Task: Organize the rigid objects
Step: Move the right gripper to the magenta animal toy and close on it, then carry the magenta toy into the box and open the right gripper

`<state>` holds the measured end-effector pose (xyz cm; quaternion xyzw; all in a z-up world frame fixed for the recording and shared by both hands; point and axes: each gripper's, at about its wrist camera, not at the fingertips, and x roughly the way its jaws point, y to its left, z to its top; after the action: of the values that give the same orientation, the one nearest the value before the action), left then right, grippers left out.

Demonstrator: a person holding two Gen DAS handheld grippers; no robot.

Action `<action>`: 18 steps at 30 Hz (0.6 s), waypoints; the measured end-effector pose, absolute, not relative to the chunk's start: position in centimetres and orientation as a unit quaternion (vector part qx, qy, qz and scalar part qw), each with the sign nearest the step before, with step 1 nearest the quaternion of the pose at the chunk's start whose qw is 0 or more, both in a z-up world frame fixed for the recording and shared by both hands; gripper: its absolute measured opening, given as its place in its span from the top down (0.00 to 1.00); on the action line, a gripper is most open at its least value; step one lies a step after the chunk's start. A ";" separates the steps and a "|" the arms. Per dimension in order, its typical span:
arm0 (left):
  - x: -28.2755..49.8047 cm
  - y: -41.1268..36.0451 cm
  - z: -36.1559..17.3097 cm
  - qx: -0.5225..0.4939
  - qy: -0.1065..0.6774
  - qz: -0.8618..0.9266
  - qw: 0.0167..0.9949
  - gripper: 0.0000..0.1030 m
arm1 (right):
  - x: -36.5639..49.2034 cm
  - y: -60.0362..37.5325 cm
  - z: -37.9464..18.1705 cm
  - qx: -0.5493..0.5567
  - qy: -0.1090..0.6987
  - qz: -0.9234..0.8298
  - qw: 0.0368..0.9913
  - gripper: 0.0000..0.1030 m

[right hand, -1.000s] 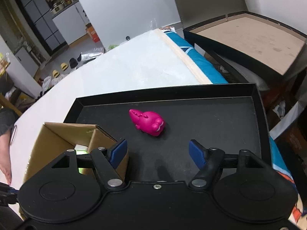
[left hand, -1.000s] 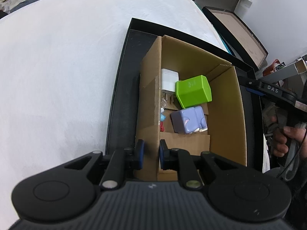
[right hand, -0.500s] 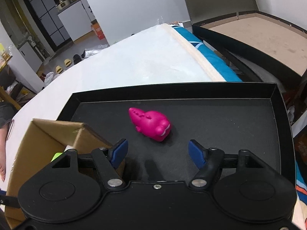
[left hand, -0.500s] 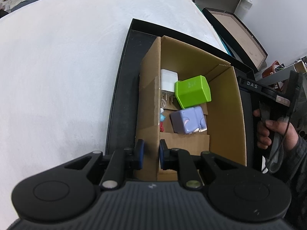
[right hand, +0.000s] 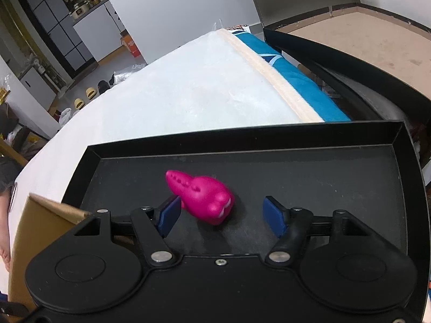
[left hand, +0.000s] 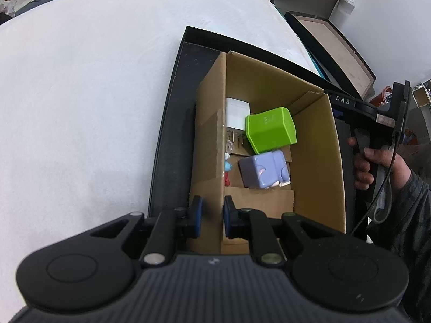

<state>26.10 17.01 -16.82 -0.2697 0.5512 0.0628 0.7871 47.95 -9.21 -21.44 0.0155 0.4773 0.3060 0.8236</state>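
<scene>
Right wrist view: my right gripper [right hand: 220, 212] hangs low over the black tray [right hand: 309, 137] with its fingers spread wide, and the pink crocodile toy [right hand: 200, 199] lies on the tray floor between them, nearer the left pad, which it seems almost to touch. Nothing is gripped yet. I judge the wide spread is there to take the toy's body across its width, and the toy sits off-centre in the gap, so I'd want to shift slightly left before closing, or one pad may nudge it away on the smooth tray.

On the left wrist camera, my left gripper [left hand: 211, 212] has its pads drawn close on either side of the near left wall of the cardboard box [left hand: 317, 161]. It looks clamped on that wall, and I take this as bracing the box so it stays put while things go in. The box stands in the same tray. Inside it lie a green block [left hand: 270, 129], a lavender cube toy [left hand: 264, 169], a white charger [left hand: 236, 113] and some small bits against the left wall that I can't identify.

The pink toy appears to be the last loose piece. It belongs in the box, where open floor shows at the right.
</scene>
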 end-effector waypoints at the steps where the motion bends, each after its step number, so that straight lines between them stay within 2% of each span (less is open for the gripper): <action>1: 26.1 17.0 -16.8 -0.270 0.551 0.063 0.787 0.85 | 48.0 -9.2 -21.4 0.019 0.478 0.308 0.823 0.35; 4: 26.1 17.0 -16.8 -0.270 0.551 0.063 0.787 0.85 | 48.3 -9.0 -21.3 0.026 0.484 0.315 0.816 0.41; 6: 26.1 17.0 -16.8 -0.270 0.552 0.063 0.787 0.85 | 48.6 -8.7 -21.7 0.028 0.497 0.320 0.806 0.58; 18: 26.2 16.8 -16.7 -0.264 0.552 0.064 0.788 0.85 | 46.8 -11.7 -21.0 0.060 0.496 0.298 0.813 0.59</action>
<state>26.21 16.79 -16.72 -0.2644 0.5517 0.0639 0.7884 46.76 -11.68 -20.99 0.0603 0.4962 0.2981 0.8132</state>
